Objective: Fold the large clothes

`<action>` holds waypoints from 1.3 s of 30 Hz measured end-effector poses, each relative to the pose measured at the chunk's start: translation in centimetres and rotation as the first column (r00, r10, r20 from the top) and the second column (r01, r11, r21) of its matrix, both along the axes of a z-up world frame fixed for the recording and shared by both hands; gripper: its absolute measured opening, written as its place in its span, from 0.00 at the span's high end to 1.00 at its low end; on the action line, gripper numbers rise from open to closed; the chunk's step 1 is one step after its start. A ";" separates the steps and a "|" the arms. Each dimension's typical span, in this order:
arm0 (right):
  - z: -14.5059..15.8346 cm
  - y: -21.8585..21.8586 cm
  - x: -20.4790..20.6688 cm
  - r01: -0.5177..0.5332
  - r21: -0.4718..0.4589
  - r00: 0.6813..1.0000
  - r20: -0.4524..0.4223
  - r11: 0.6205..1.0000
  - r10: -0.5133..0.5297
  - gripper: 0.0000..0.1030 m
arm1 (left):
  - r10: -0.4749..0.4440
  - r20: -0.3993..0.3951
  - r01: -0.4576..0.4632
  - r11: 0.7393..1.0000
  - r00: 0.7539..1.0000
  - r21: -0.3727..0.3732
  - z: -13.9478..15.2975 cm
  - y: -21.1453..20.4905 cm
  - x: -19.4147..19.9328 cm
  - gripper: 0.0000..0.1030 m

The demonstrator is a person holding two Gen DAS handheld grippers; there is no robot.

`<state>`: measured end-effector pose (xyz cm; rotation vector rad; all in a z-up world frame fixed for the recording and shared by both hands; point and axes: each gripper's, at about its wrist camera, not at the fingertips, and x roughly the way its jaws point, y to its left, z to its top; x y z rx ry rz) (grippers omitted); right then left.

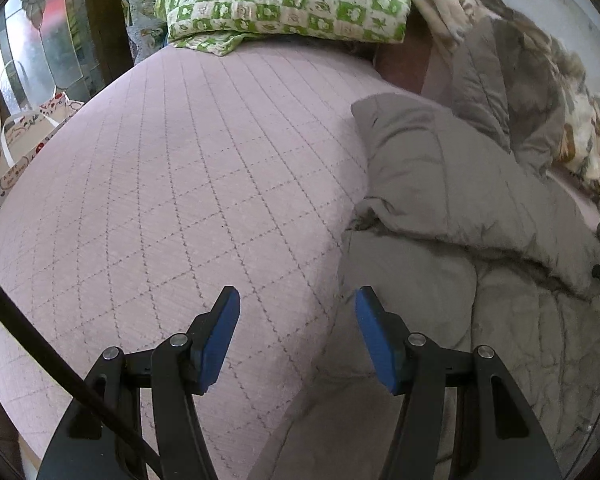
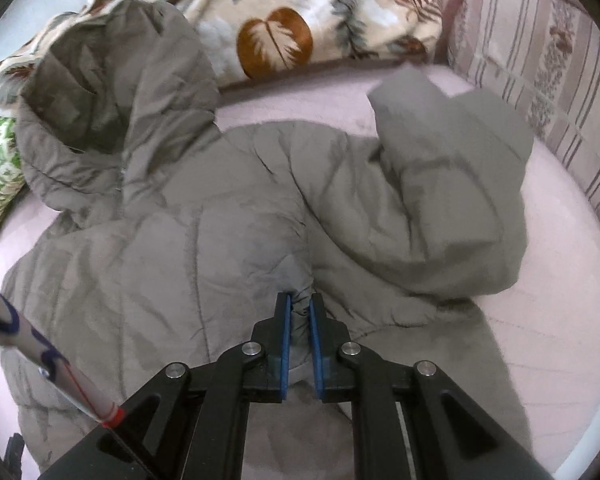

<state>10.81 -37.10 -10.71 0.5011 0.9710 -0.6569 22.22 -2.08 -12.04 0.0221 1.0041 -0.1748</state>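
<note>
A large grey-brown puffer jacket (image 2: pixel 204 232) with a hood (image 2: pixel 112 92) lies spread on a pink quilted bed (image 2: pixel 552 300). One sleeve (image 2: pixel 452 184) is folded over the body on the right. My right gripper (image 2: pixel 300 308) is shut on a pinched fold of the jacket's fabric near its lower edge. In the left wrist view the jacket (image 1: pixel 460 208) lies to the right, one sleeve (image 1: pixel 420 152) stretched across. My left gripper (image 1: pixel 298 300) is open and empty, hovering over the bed beside the jacket's left edge.
A green-and-white checked pillow (image 1: pixel 288 0) lies at the head of the bed. A leaf-patterned blanket (image 2: pixel 300 12) is heaped behind the jacket. A striped headboard or wall panel (image 2: pixel 540 60) stands at the right. A printed bag (image 1: pixel 16 148) stands off the bed's left side.
</note>
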 end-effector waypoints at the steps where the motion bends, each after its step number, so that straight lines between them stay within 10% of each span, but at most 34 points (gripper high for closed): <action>1: -0.5 -0.1 0.1 0.003 0.006 1.000 -0.003 1.000 -0.003 0.90 | -0.001 0.002 0.001 1.000 1.000 0.010 0.0 -0.1 0.0 0.42; 7: -2.8 -1.1 0.4 0.001 0.027 1.000 -0.010 1.000 -0.001 0.82 | -0.002 -0.012 0.002 1.000 1.000 0.010 0.3 -0.4 -0.3 0.42; 11: -3.0 -2.0 -0.3 0.036 0.034 0.999 0.010 0.999 -0.036 0.55 | -0.016 0.005 0.016 1.000 1.000 0.012 1.1 -1.1 -1.2 0.42; 24: 5.4 -10.2 -11.2 0.113 0.054 0.971 0.205 0.992 -0.122 0.42 | -0.149 0.067 0.146 0.988 0.987 0.051 1.2 -5.8 -5.5 0.41; 39: -2.1 -24.5 -14.6 0.351 0.353 0.865 0.231 0.867 -0.445 0.42 | -0.173 0.090 0.153 0.968 0.981 0.196 -1.7 -9.2 -5.8 0.31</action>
